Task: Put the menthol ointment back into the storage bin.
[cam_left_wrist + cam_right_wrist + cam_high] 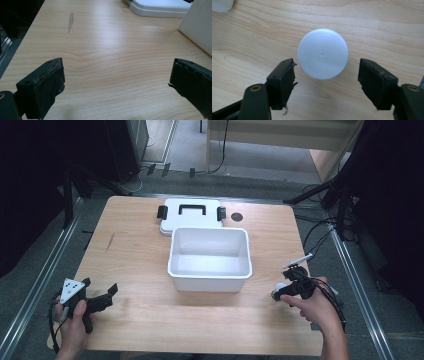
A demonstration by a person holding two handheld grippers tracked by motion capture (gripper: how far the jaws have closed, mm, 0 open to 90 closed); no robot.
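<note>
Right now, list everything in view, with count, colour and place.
round cap: one, white, flat on the table between the right gripper's open jaws, untouched
storage box: one, white, open, mid-table
box lid: one, white with black handle and clips, behind the box
pen-like stick: one, pale, right side of the table
table: one, light wood
left gripper: one, black, open over bare wood, near left
right gripper: one, black, open, near right

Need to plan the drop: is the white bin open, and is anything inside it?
Open and empty. The white bin shows a bare interior from above, and its lid, with black handle and latches, lies flat on the table behind it.
</note>
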